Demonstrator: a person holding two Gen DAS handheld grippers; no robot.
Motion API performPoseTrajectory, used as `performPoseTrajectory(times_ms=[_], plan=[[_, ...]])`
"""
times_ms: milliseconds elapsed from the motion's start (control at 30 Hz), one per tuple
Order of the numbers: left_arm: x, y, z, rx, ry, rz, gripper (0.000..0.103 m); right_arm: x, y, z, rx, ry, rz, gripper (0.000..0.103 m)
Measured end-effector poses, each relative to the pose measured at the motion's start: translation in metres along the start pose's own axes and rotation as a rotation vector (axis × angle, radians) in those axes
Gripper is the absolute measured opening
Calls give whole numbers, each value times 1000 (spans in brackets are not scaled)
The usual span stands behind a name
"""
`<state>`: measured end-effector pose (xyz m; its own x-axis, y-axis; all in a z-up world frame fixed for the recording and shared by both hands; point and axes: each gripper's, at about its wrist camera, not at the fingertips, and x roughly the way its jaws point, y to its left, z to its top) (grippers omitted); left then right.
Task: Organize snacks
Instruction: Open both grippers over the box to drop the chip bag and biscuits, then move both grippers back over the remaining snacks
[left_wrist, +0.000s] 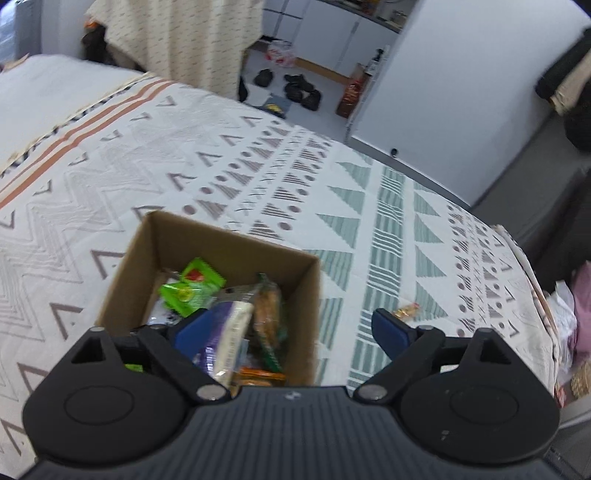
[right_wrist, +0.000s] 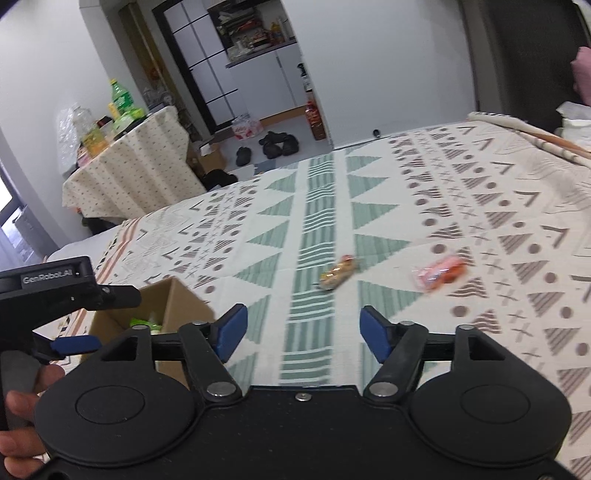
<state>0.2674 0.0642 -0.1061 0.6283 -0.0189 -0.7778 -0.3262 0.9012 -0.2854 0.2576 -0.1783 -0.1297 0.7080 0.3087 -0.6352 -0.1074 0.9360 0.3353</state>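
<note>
An open cardboard box (left_wrist: 310, 295) sits on the patterned bedspread and holds several snack packets: green ones (left_wrist: 192, 288), a purple and white one (left_wrist: 229, 332) and an orange-brown one (left_wrist: 269, 314). My left gripper (left_wrist: 288, 332) is open above the box's near edge, holding nothing. In the right wrist view the box (right_wrist: 177, 299) is at lower left, with the left gripper (right_wrist: 74, 343) over it. My right gripper (right_wrist: 301, 332) is open and empty above the bedspread. A tan snack packet (right_wrist: 338, 275) and an orange-pink packet (right_wrist: 441, 273) lie ahead of it. The tan packet also shows in the left wrist view (left_wrist: 406, 310).
The bed (right_wrist: 406, 206) fills both views, its edge running along the far side. Beyond it are a cloth-covered table with bottles (right_wrist: 122, 158), shoes on the floor (right_wrist: 277, 146) and a white wall (left_wrist: 461, 92). Pink cloth (left_wrist: 581, 306) lies past the bed's right edge.
</note>
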Motion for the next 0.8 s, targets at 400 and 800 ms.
performPoseTrajectory(times_ms=[400, 800], plan=[[11, -52, -15, 121, 8, -62, 101, -18, -68, -1, 24, -48, -85, 103], [30, -95, -32, 255, 3, -74, 103, -8, -121, -10, 150, -34, -74, 103]])
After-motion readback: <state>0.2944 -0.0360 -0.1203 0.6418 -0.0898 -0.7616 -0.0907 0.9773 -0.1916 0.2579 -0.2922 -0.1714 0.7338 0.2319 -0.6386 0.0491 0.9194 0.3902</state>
